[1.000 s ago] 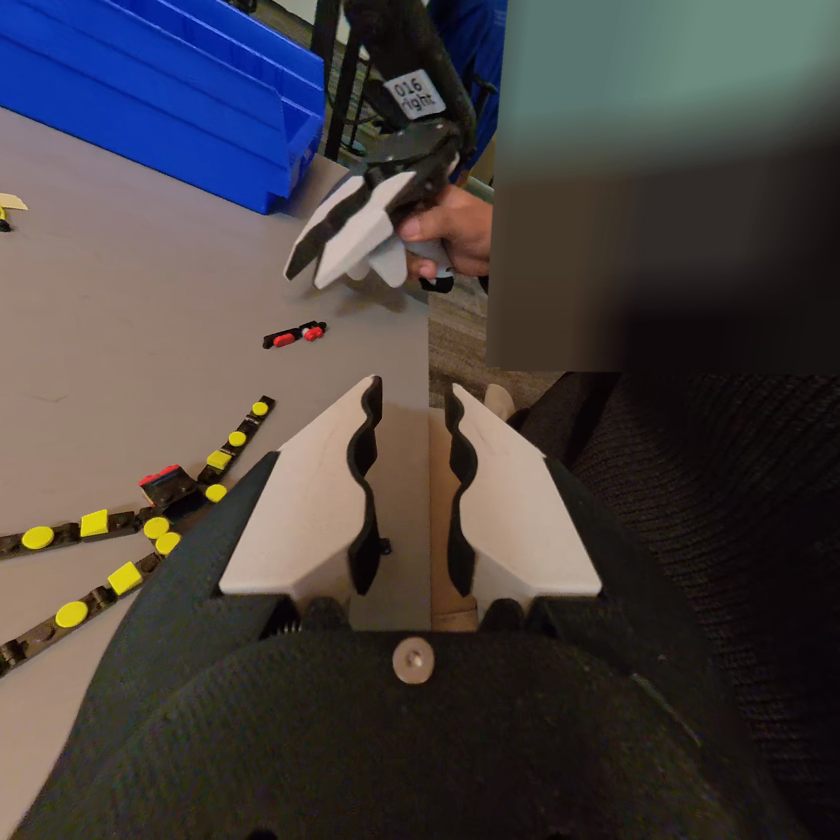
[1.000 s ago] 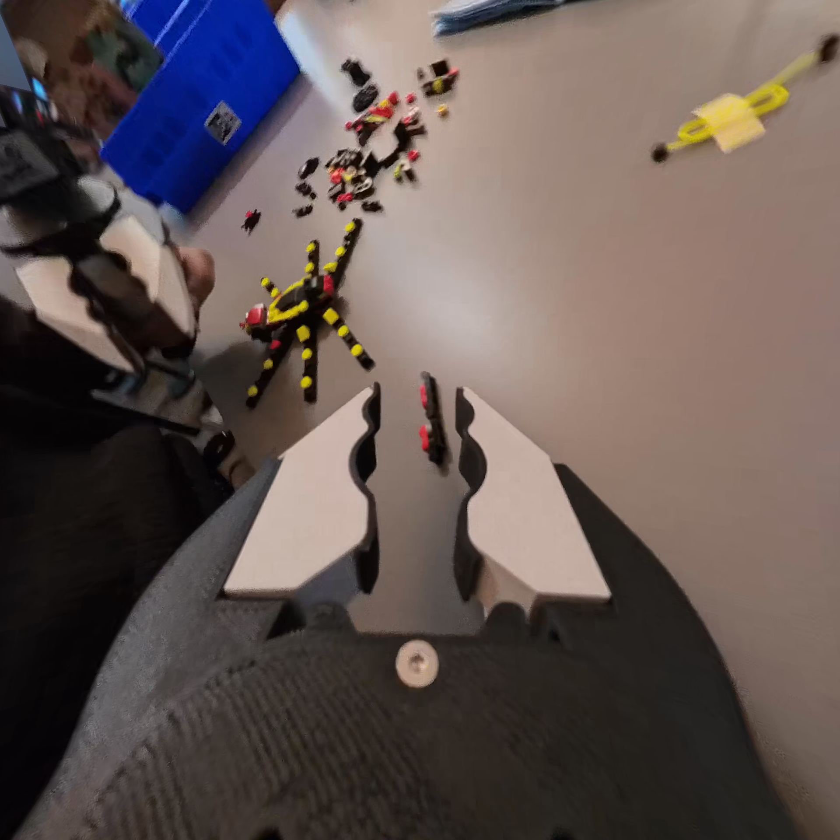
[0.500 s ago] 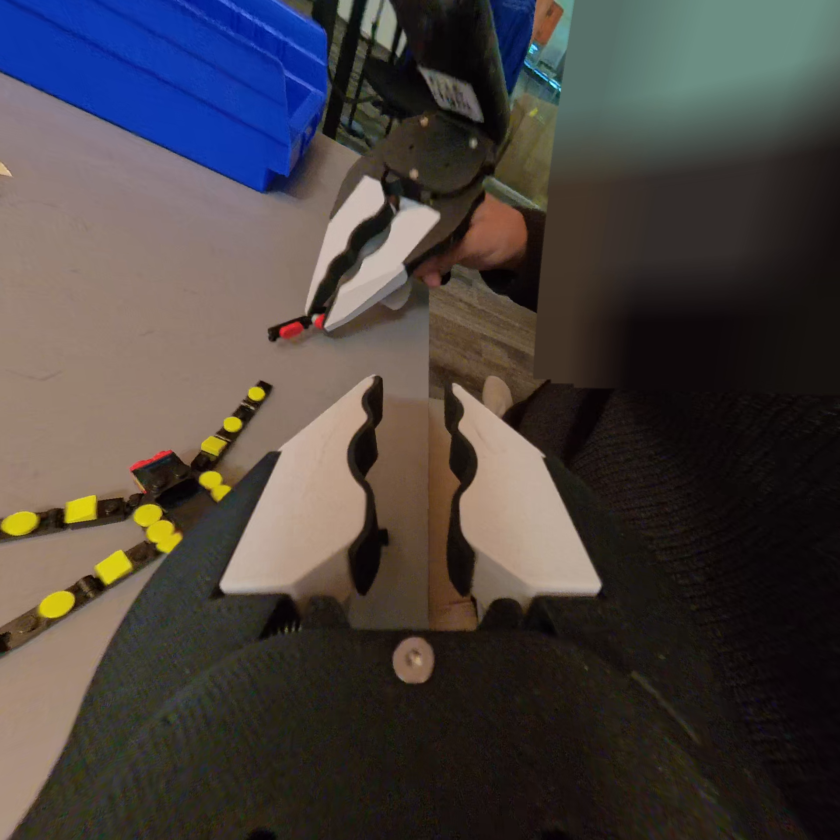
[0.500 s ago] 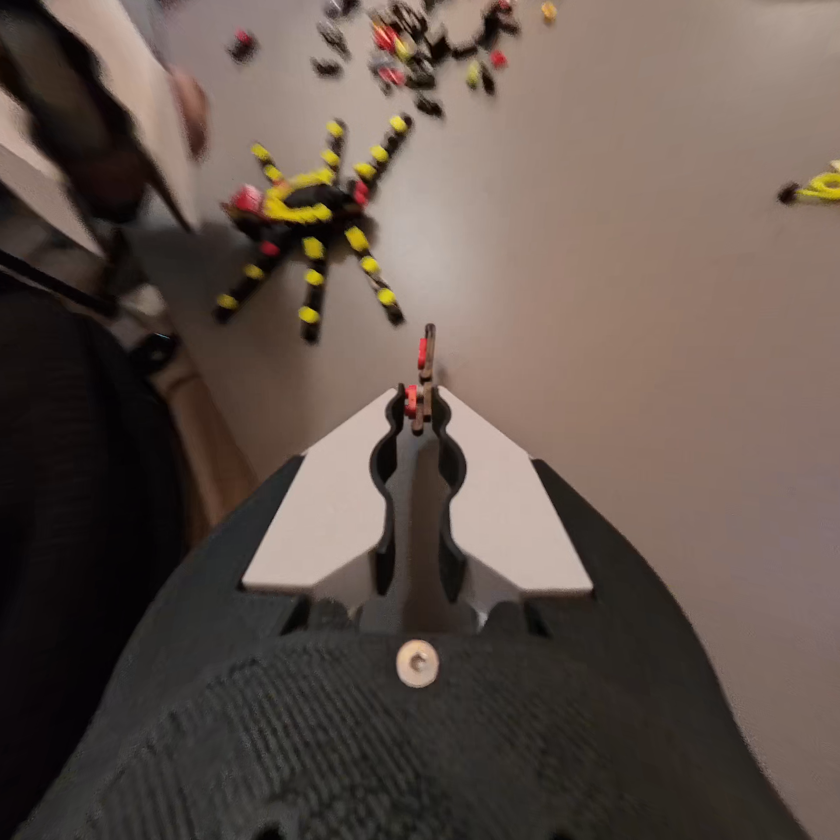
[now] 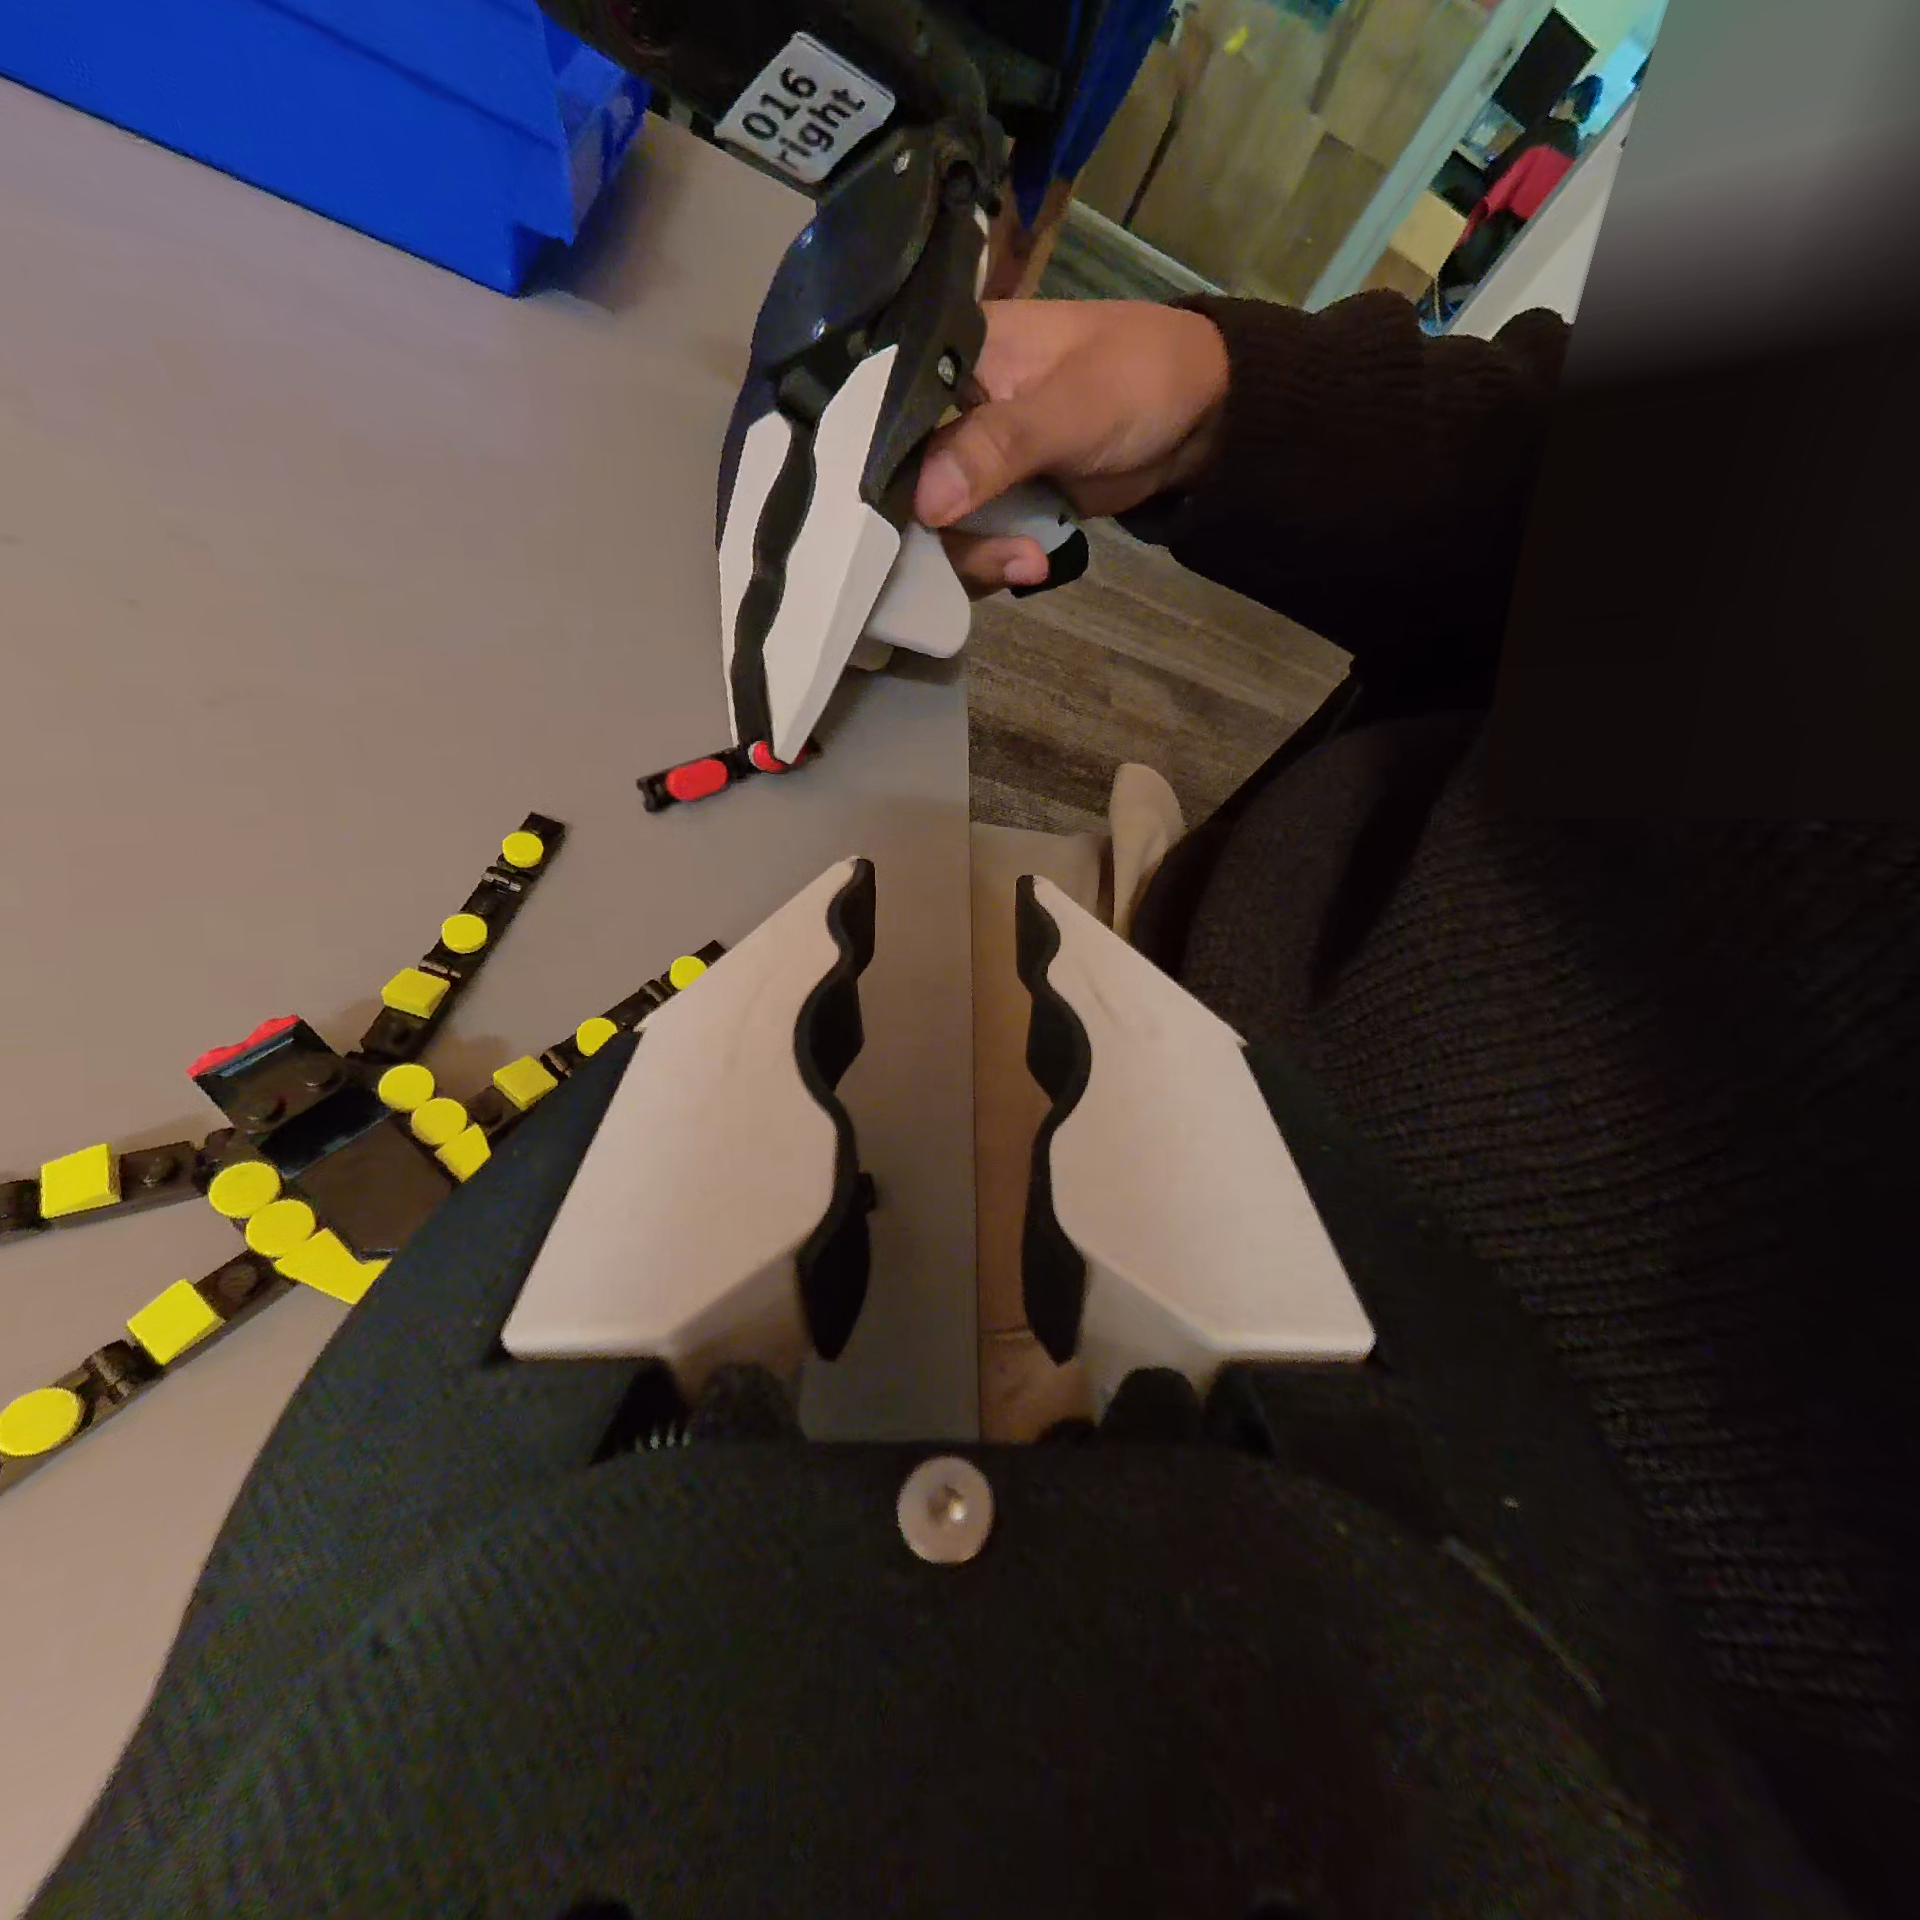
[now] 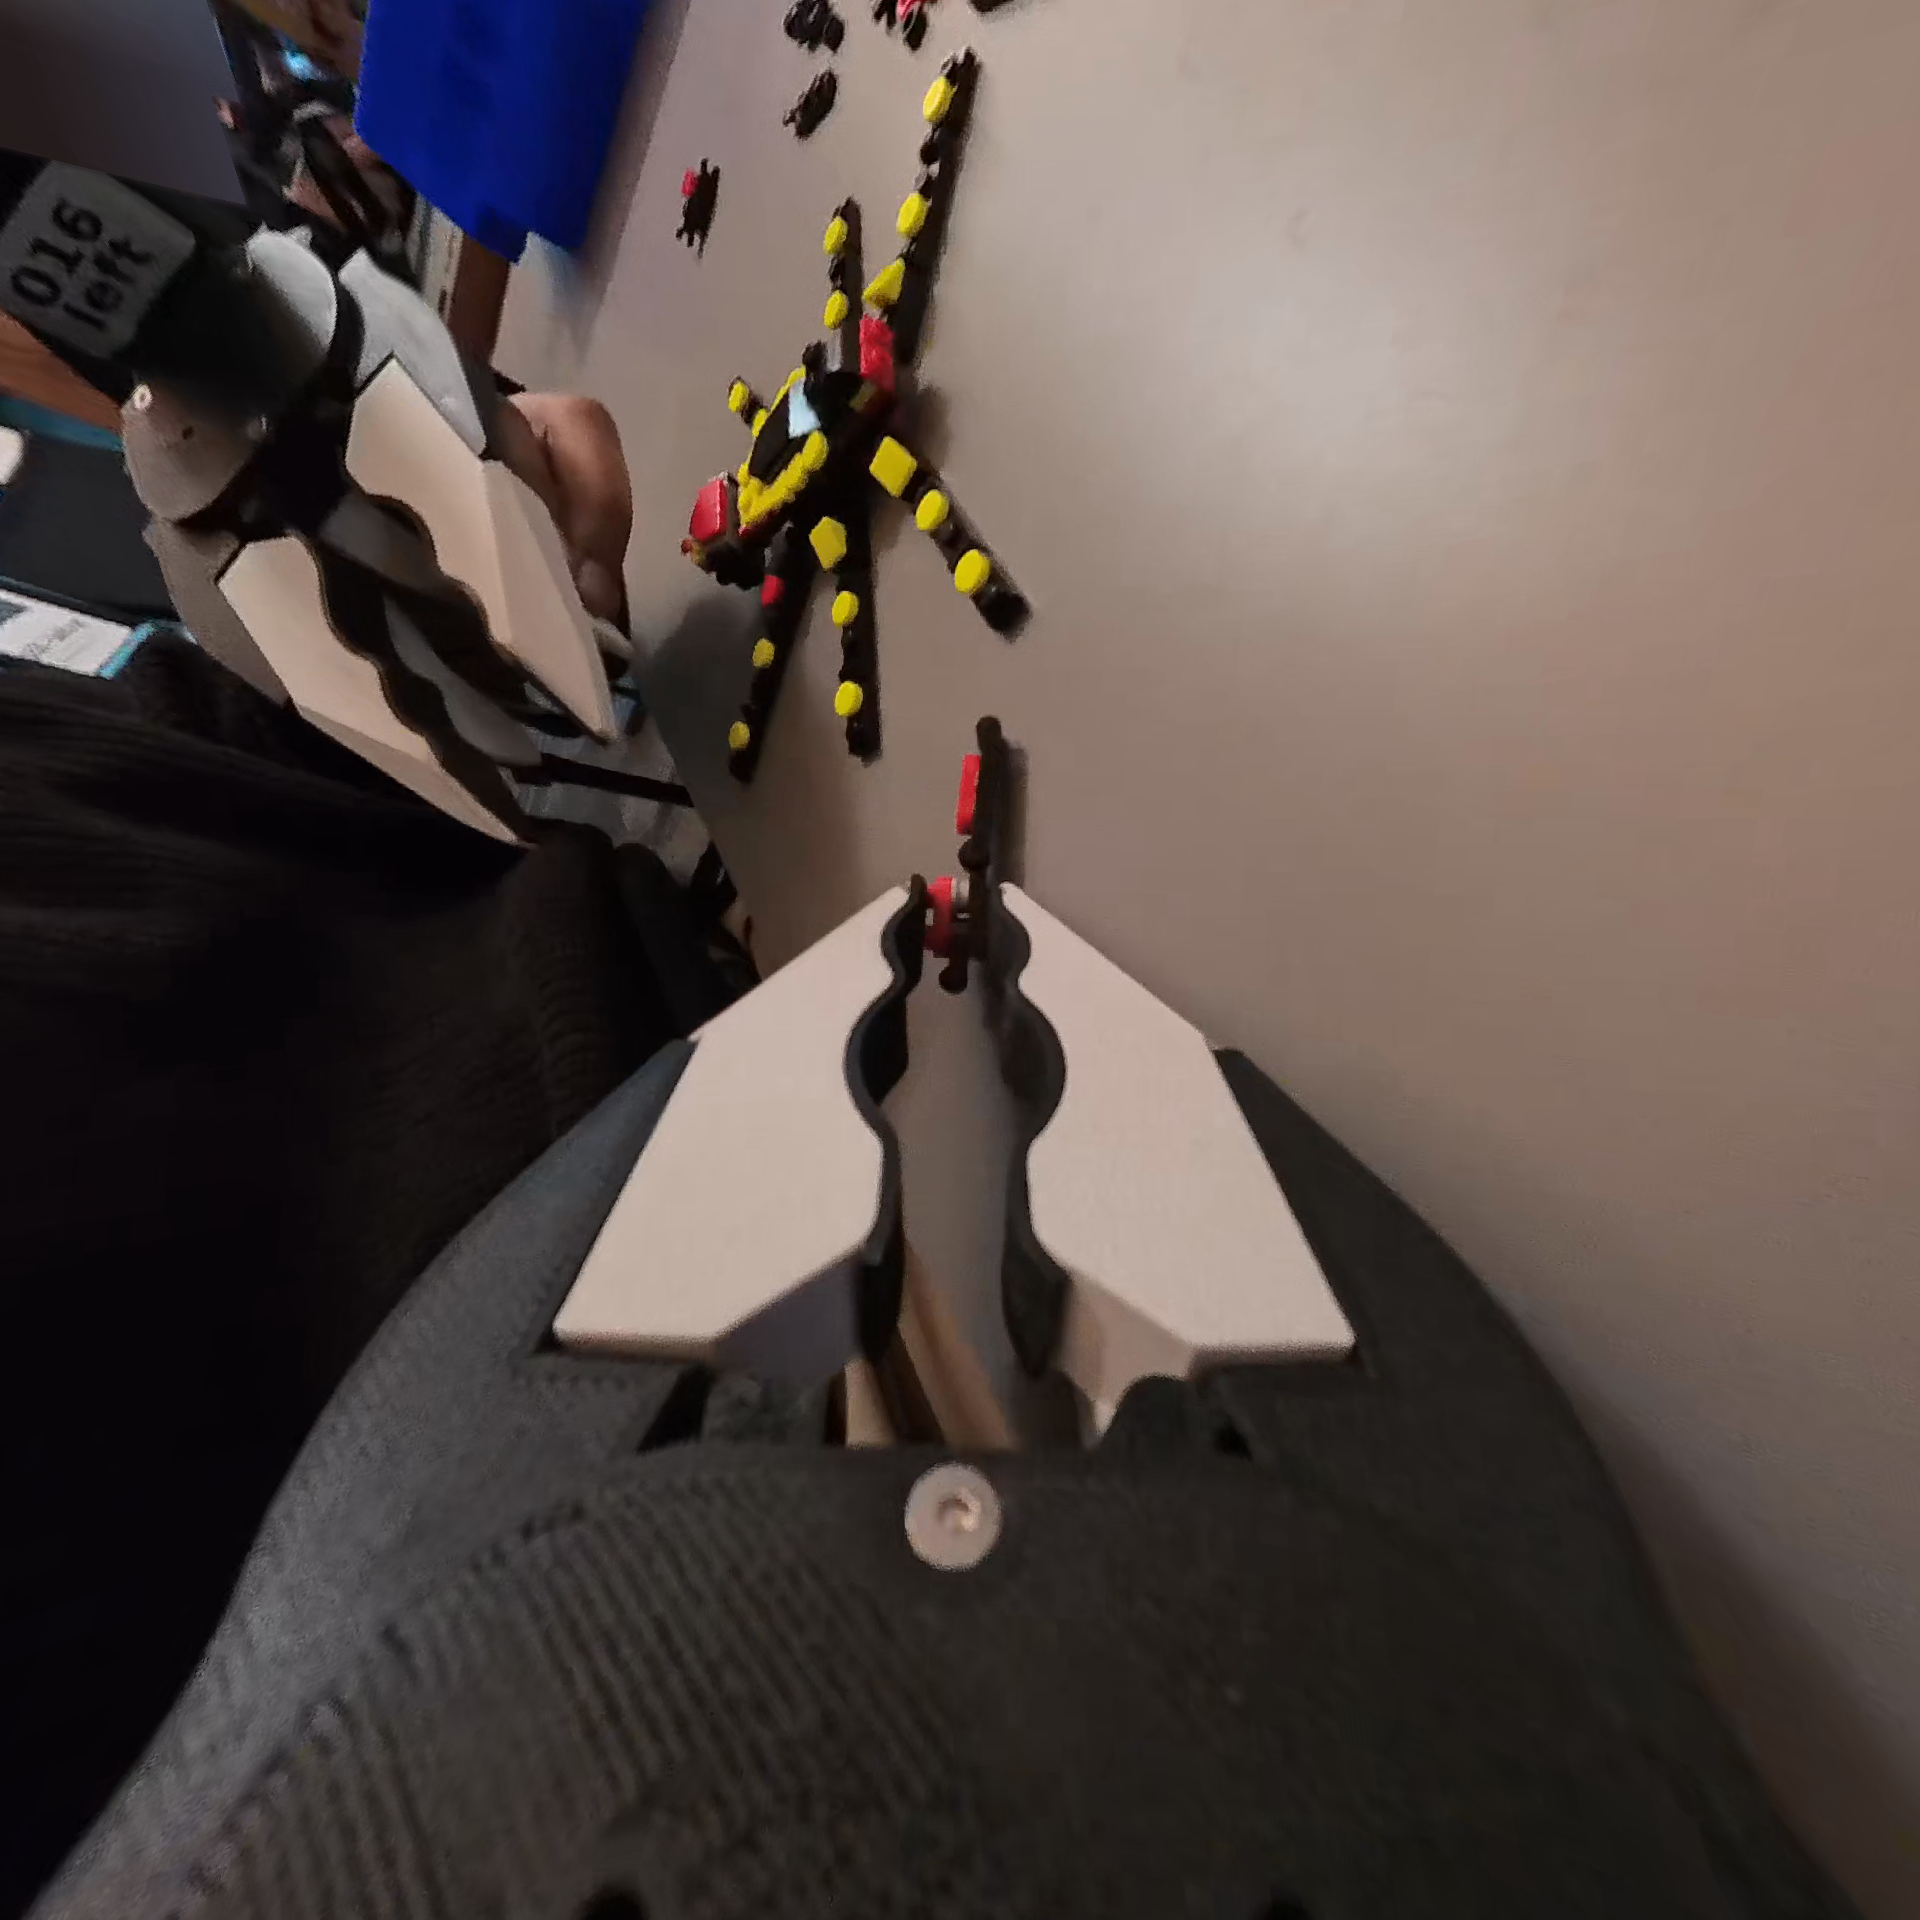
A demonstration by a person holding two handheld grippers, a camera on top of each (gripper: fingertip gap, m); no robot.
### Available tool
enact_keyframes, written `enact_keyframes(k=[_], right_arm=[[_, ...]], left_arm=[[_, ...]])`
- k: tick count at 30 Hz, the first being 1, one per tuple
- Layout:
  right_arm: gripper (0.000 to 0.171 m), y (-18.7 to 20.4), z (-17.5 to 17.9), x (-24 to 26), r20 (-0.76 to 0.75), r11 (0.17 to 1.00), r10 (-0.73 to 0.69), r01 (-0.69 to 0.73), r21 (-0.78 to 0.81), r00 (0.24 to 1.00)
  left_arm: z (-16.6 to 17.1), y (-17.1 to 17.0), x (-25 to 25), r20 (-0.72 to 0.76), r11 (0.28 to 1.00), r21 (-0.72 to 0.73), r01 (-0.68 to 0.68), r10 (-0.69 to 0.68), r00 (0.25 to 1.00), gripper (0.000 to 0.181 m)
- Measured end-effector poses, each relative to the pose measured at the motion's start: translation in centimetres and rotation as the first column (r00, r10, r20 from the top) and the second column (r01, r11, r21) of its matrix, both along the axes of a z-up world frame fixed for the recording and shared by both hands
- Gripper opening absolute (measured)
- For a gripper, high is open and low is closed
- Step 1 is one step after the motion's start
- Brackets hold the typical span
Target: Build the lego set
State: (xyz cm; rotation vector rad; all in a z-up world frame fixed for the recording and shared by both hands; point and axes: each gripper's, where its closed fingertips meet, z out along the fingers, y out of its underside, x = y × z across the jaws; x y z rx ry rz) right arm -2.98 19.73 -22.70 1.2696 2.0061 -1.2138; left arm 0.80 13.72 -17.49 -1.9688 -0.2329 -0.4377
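Observation:
A black and yellow lego spider model [image 6: 831,468] with long legs lies on the grey table [image 6: 1455,520]; it also shows in the left wrist view [image 5: 312,1122]. A short black lego strip with red pieces [image 6: 977,831] lies near the table's edge. My right gripper [image 6: 956,914] is shut on one end of this strip; in the left wrist view its tips [image 5: 769,743] press on the strip [image 5: 717,774] at the table. My left gripper [image 5: 943,883] is open and empty, over the table's edge beside the spider.
A blue bin [image 5: 343,114] stands at the back of the table. Several loose lego pieces [image 6: 810,104] lie beyond the spider. The table edge [image 5: 968,1039] runs under my left gripper, with a person's lap and the floor beyond it. My hands' fingertips stand some 9 cm from each other.
My right gripper came down over the black and red strip and closed on its end. My left gripper stayed open and shifted slightly towards the spider.

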Motion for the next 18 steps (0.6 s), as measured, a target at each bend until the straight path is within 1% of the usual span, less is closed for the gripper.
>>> enact_keyframes(k=[5, 10, 12, 14, 16, 18], right_arm=[[0.010, 1.0, 0.1, -1.1, 0.082, 0.994, -0.092, 0.096, -0.055, 0.992], [0.012, 2.1, 0.1, -2.3, 0.010, 0.990, -0.142, 0.142, -0.006, 0.990], [0.013, 2.5, 0.1, -2.7, -0.039, 0.988, -0.150, 0.151, 0.030, 0.988], [0.021, 2.8, 0.7, -3.0, -0.119, 0.988, -0.137, 0.144, 0.055, 0.983], [0.026, 2.5, 2.0, -3.2, -0.248, 0.991, -0.080, 0.103, 0.082, 0.966], [0.027, 1.9, 3.1, -2.9, -0.398, 0.988, 0.017, 0.046, 0.149, 0.917]], left_arm=[[0.0, 0.0, 0.2, -0.002, 1.000, -0.003, 0.007, -0.007, 1.000, 0.026], [0.0, 0.0, 0.1, -0.002, 1.000, -0.002, 0.007, -0.007, 1.000, 0.026], [0.0, 0.0, 0.1, 0.000, 1.000, -0.001, 0.007, -0.007, 1.000, 0.026], [0.0, 0.0, 0.1, -0.001, 1.000, -0.001, 0.006, -0.006, 1.000, 0.026], [0.0, 0.0, 0.1, -0.002, 1.000, -0.001, 0.007, -0.007, 1.000, 0.026], [0.0, 0.0, 0.1, -0.002, 1.000, -0.003, 0.006, -0.006, 1.000, 0.026]])
